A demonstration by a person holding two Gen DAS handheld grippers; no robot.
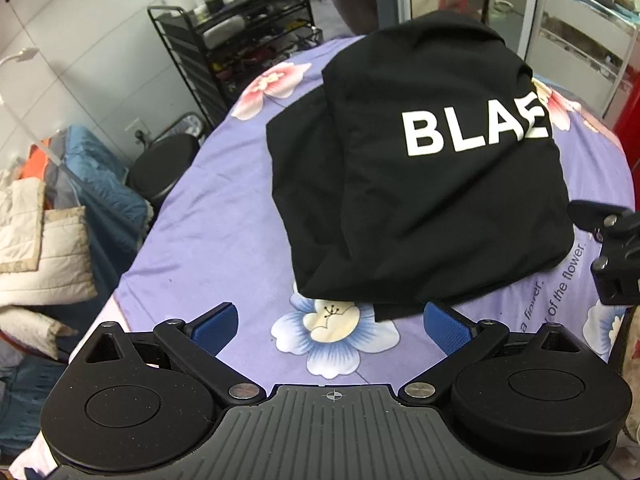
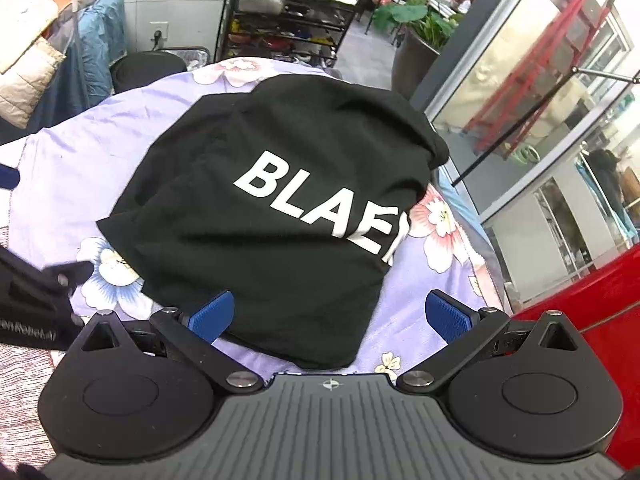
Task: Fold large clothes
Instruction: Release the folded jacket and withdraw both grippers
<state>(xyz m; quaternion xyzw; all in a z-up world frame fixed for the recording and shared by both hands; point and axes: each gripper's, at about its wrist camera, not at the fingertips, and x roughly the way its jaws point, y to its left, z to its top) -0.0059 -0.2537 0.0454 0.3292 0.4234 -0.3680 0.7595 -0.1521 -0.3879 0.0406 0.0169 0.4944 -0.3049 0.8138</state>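
Left wrist view: folded black garment (image 1: 424, 176), soft matte cotton with white block lettering, lying on the lilac floral sheet (image 1: 224, 220); left gripper (image 1: 332, 322) spread wide, ribbed blue pads empty.

Right wrist view: same rounded bundle (image 2: 272, 208), creased; right gripper (image 2: 332, 316) fully spread, holding nothing.

bare floral sheet (image 1: 224, 216) left of folded black garment (image 1: 440, 200), black rack (image 1: 224, 60) beyond

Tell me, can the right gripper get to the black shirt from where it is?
Probably yes. The right gripper is open just above the near edge of the folded black shirt, with nothing between its fingers and the cloth. The left gripper sits off to the side.
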